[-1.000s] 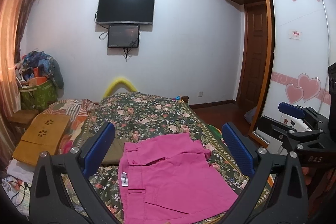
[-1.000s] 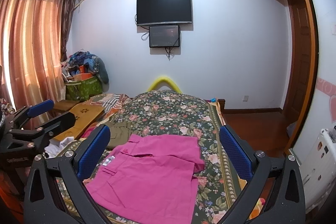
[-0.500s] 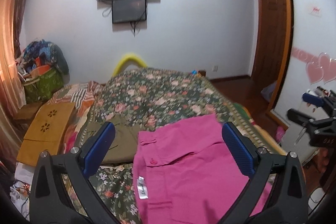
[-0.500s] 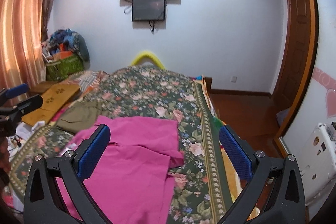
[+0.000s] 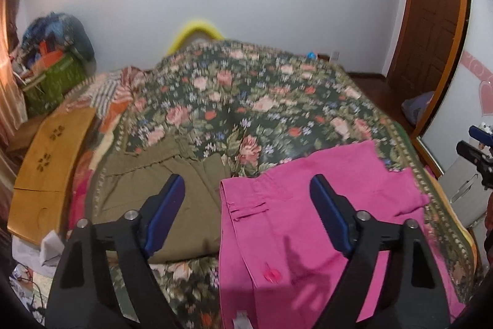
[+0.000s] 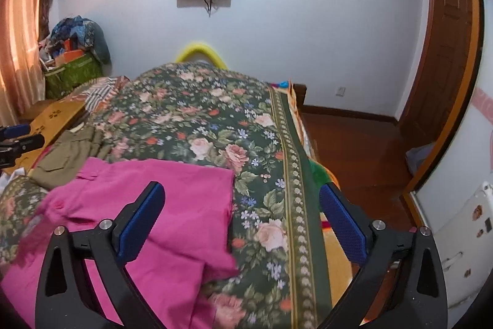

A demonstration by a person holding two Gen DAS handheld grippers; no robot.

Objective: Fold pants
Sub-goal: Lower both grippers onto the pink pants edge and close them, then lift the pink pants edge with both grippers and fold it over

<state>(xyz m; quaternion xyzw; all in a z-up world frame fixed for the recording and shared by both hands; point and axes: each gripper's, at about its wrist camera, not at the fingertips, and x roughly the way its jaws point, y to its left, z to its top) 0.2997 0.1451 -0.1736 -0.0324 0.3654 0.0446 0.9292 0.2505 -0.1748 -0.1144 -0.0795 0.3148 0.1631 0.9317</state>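
Observation:
Pink pants [image 5: 308,224] lie spread on the floral bed cover [image 5: 246,100], waistband to the left with a pink button. They also show in the right wrist view [image 6: 148,205], one leg end folded near the bed's right side. My left gripper [image 5: 248,205] is open and empty, hovering over the waistband edge. My right gripper [image 6: 240,218] is open and empty, above the pants' right leg edge. The right gripper also shows at the far right of the left wrist view [image 5: 477,150].
Folded olive pants [image 5: 154,184] lie left of the pink ones. A wooden board [image 5: 52,156] rests at the bed's left side, with a green basket [image 5: 52,82] of clothes behind. The bed's right edge [image 6: 308,174] drops to a wooden floor; a white appliance [image 6: 462,236] stands there.
Both grippers have dropped and tilted down toward the bed, closer to the pink pants. The left one shifted left, bringing the olive pants into view. Both stay open.

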